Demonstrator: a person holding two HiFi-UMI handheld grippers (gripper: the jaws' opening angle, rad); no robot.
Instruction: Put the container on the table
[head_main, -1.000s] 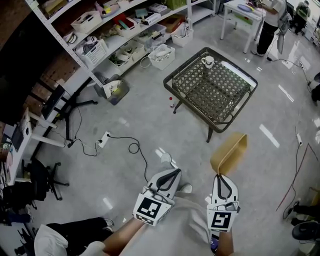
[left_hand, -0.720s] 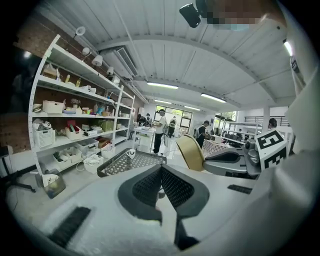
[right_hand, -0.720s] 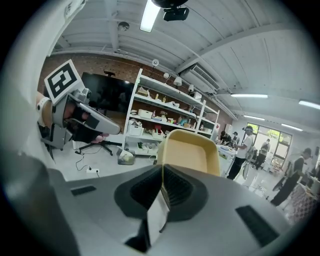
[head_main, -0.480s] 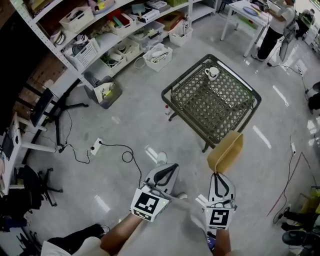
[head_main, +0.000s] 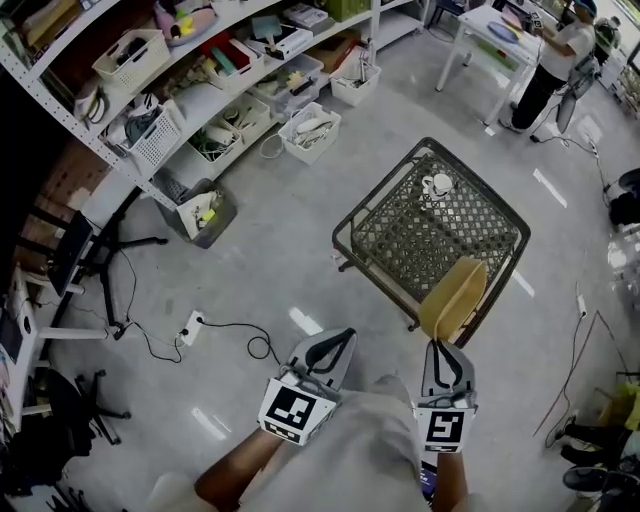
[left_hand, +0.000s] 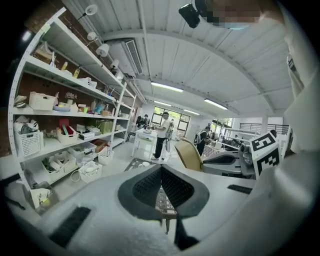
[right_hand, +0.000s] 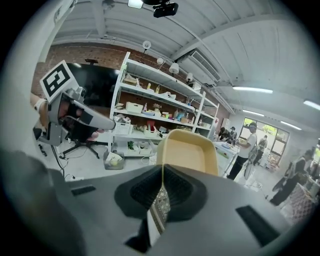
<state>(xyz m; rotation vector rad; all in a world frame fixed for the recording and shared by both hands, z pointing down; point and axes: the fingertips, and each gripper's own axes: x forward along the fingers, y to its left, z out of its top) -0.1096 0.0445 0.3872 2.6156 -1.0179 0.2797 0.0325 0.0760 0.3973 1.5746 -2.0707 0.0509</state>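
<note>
Left gripper (head_main: 338, 346): jaws together, pads meeting at the tips, nothing between them. It is held low in front of the person and points forward and slightly right. Its marker cube faces the head camera.

Right gripper (head_main: 441, 347): jaws clamped on the near rim of the container (head_main: 455, 297). In the right gripper view the thin rim runs straight down the line where the pads meet. The two grippers are side by side and apart.

Container: a shallow tan tray with rounded corners, empty. It stands on edge above the right gripper, with its open face turned to the person's left. It is carried clear of any surface. In the head view it overlaps the near right edge of the table (head_main: 349, 224). Whether it is over the top or short of it cannot be told.

Floor (head_main: 270, 260): grey and glossy. A black cable (head_main: 235, 330) lies loose to the left of the grippers.

Table: low, dark frame with a mesh top, set cornerwise to the person. A white mug (head_main: 438, 184) stands upright near the far corner. The rest of the top is bare.

Beyond: white baskets (head_main: 311, 130) stand on the floor at the foot of the long white shelves (head_main: 190, 95), which are filled with bins and assorted goods. At the far right a person (head_main: 553, 60) stands at a white desk (head_main: 480, 30).
</note>
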